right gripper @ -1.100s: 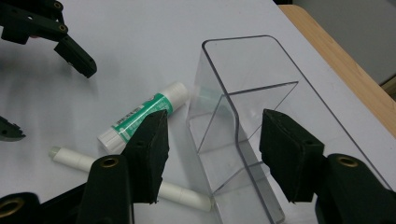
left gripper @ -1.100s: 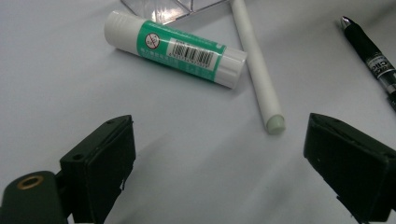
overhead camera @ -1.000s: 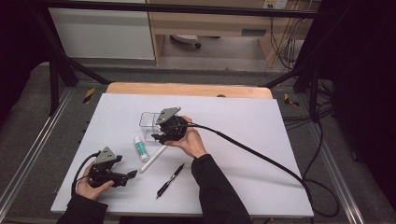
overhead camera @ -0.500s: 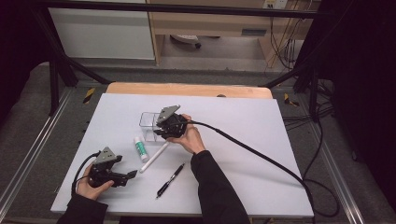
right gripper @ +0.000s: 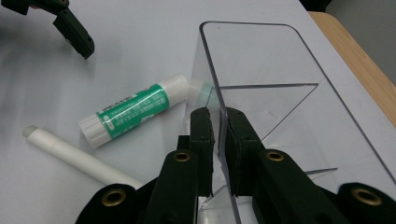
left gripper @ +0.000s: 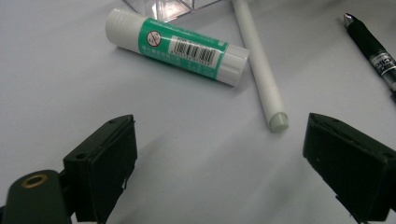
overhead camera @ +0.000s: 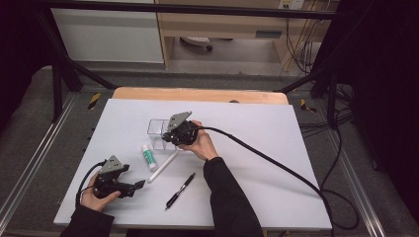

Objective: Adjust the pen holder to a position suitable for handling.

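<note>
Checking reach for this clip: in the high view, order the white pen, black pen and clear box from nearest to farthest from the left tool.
From the left tool:
1. White pen, its near tip just ahead of the tool.
2. Black pen, farther to the tool's right.
3. Clear box, farthest, up the table, clamped by the right tool.

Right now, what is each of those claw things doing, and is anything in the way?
Right gripper shut on clear box wall. Left gripper open, low over table, holding nothing. Glue stick against the box; white pen and black pen loose nearby.
</note>
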`<state>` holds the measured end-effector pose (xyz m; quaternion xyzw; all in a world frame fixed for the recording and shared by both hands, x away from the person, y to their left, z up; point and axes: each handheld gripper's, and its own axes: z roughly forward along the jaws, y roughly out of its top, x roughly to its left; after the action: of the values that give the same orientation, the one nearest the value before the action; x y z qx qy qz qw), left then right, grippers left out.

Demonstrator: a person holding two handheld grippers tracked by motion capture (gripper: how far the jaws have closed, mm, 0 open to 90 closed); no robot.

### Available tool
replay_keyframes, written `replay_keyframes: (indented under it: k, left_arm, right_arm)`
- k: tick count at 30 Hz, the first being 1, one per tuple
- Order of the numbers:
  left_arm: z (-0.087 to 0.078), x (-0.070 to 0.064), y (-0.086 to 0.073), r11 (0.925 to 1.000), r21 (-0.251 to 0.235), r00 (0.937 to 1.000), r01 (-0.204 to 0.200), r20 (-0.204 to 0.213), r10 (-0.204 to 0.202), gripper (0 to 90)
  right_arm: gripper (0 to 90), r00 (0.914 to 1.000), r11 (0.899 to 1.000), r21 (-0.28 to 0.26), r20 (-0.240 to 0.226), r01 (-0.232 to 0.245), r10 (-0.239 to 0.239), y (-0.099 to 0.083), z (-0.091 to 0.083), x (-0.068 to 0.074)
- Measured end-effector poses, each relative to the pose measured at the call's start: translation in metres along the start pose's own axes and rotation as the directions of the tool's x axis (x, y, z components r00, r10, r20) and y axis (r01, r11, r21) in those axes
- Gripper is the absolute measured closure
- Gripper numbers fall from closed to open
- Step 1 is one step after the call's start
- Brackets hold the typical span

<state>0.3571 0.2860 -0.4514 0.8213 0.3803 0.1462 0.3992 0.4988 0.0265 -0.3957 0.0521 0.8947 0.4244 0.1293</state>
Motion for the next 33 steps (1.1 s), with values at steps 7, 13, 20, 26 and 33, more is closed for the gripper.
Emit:
replay_keyframes:
  k: [7,13,20,26,33]
  left_arm:
    - [0.0,0.0,0.0,1.0,0.001,1.0,0.0,-0.001,0.0,10.0]
    - [0.0,0.0,0.0,1.0,0.0,1.0,-0.001,-0.001,0.001,10.1]
    - [0.0,0.0,0.0,1.0,-0.002,1.0,0.0,-0.002,0.0,10.2]
    - [-0.001,0.001,0.0,1.0,-0.002,1.0,-0.001,-0.004,0.001,10.1]
    - [-0.001,0.0,0.0,1.0,0.001,1.0,-0.004,-0.006,0.004,10.1]
  right_arm:
    - [88.7,0.9994,1.0,0.019,-0.026,0.024,-0.023,0.0,-0.004,-0.001]
    - [88.9,0.9973,0.997,0.043,-0.026,0.069,-0.068,0.002,-0.009,0.0]
    - [89.0,0.9946,0.994,0.037,-0.029,0.101,-0.1,0.009,-0.024,-0.002]
    - [89.0,0.9936,0.993,0.054,-0.049,0.104,-0.102,0.009,-0.04,-0.005]
    - [89.0,0.9947,0.996,0.047,-0.069,0.08,-0.077,0.001,-0.059,-0.004]
